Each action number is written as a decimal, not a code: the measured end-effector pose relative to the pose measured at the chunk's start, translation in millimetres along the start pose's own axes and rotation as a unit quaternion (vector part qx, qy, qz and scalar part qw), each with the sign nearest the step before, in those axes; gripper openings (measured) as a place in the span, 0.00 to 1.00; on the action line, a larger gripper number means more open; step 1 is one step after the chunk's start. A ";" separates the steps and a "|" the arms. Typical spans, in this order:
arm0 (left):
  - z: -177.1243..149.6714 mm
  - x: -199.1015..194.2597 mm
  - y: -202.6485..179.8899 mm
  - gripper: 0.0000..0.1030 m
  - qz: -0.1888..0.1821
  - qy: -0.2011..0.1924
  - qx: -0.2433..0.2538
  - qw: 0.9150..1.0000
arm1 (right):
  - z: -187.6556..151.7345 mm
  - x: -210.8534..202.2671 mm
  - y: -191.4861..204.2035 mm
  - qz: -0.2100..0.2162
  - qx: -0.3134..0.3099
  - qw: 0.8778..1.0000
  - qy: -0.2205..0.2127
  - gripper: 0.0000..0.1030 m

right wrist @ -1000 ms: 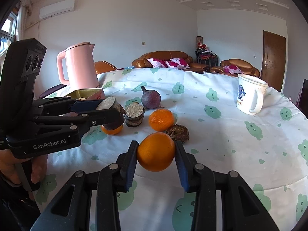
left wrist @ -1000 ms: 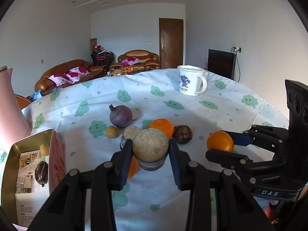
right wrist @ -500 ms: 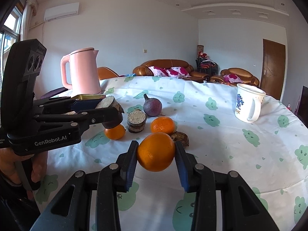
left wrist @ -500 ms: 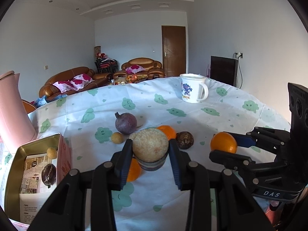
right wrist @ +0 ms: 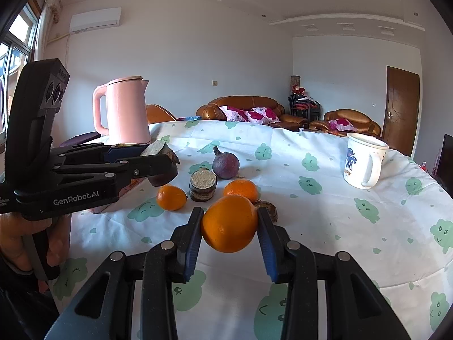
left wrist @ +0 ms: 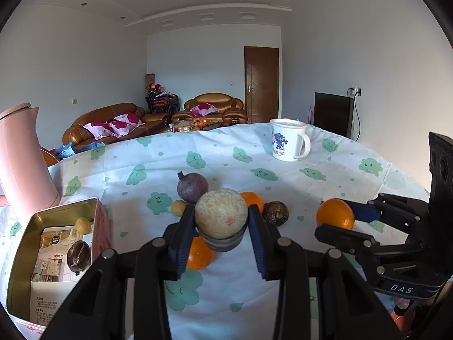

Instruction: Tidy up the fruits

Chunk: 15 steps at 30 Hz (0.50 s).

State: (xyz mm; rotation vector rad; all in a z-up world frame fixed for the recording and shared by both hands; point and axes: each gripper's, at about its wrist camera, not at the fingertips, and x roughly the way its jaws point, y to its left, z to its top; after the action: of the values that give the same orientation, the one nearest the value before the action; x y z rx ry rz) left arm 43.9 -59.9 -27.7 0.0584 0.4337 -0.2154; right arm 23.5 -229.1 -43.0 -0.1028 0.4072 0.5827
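My left gripper [left wrist: 221,216] is shut on a cut fruit half [left wrist: 220,226] with a pale beige face and dark rind, held above the table. My right gripper [right wrist: 230,217] is shut on an orange [right wrist: 229,223], also held off the cloth. From the left wrist view that orange [left wrist: 335,214] shows at the right. On the table lie a purple fruit [left wrist: 192,187], a small yellow fruit [left wrist: 179,207], two oranges [right wrist: 171,197] [right wrist: 240,188], a second cut half [right wrist: 203,184] and a dark brown fruit [left wrist: 276,212]. An open gold tin [left wrist: 65,207] at the left holds a small yellow fruit and a dark one.
A white mug [left wrist: 288,141] stands at the back right of the cloth-covered table [right wrist: 325,218]. A pink kettle [right wrist: 127,110] stands at the back left behind the tin. A person's hand [right wrist: 17,238] grips the left tool. Sofas and a door lie beyond.
Both wrist views have tipped upward, so the table and fruit sit lower in the frames. Both grips are unchanged, and the loose fruit has not moved.
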 end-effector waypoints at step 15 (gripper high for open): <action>-0.5 -8.0 -0.7 0.38 0.012 -0.023 0.002 1.000 | -1.3 -8.6 3.2 0.002 -0.011 1.000 -0.027 0.39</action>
State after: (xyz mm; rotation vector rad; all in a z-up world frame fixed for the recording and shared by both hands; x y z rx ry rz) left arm 36.4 -59.0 -24.8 0.0621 0.3867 -0.1935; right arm 14.8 -231.1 -40.7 -0.1064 0.3487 0.5922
